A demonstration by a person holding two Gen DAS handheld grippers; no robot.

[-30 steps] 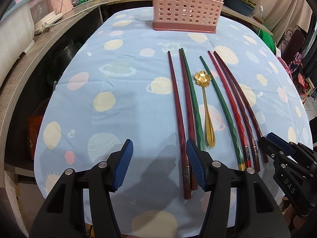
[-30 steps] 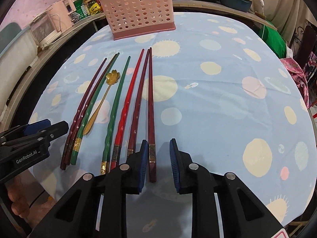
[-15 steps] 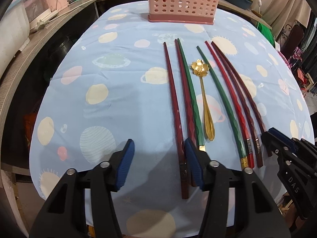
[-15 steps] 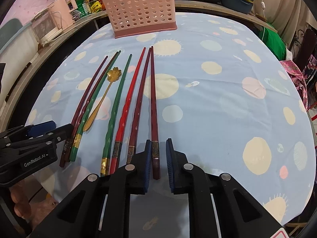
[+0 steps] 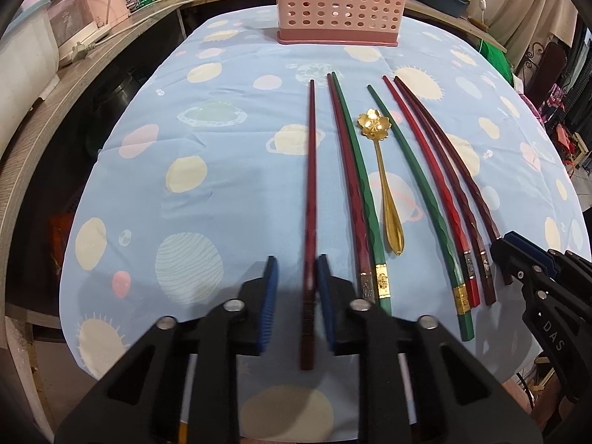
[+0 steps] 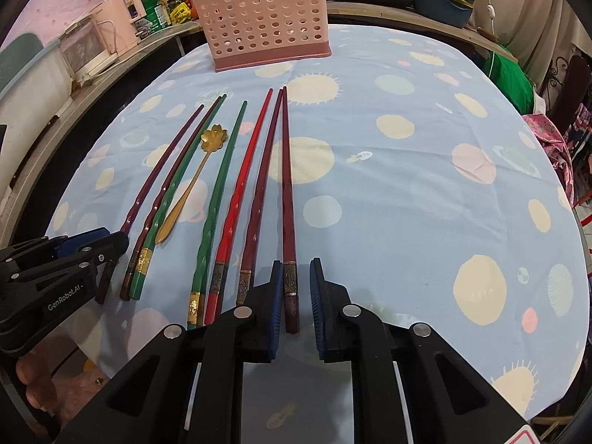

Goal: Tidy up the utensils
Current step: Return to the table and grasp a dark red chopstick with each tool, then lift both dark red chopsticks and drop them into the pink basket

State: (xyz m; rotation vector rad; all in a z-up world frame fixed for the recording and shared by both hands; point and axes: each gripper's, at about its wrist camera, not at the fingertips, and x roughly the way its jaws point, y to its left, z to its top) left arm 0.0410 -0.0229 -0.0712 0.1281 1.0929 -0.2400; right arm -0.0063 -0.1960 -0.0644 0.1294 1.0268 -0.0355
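On the cloth-covered surface [image 6: 407, 192], the pink basket [image 6: 264, 22] stands well beyond the row. Each gripper, left [image 5: 296, 296] and right [image 6: 296, 296], has jaws apart around a dark red chopstick [image 5: 310, 203], [image 6: 286, 203]; closing off-centre could roll either into its neighbours.

Left gripper [image 5: 296, 292] low over the desk [image 5: 229, 192], blue-padded fingers [image 5: 271, 296] slightly apart around the handle end of the leftmost dark red chopstick [image 5: 310, 192]. Beside it, more red and green chopsticks and a gold flower-bowled spoon [image 5: 381, 170]. Pink perforated utensil basket [image 5: 336, 3] at the far edge. Right gripper [image 5: 536, 288] at the right rim.
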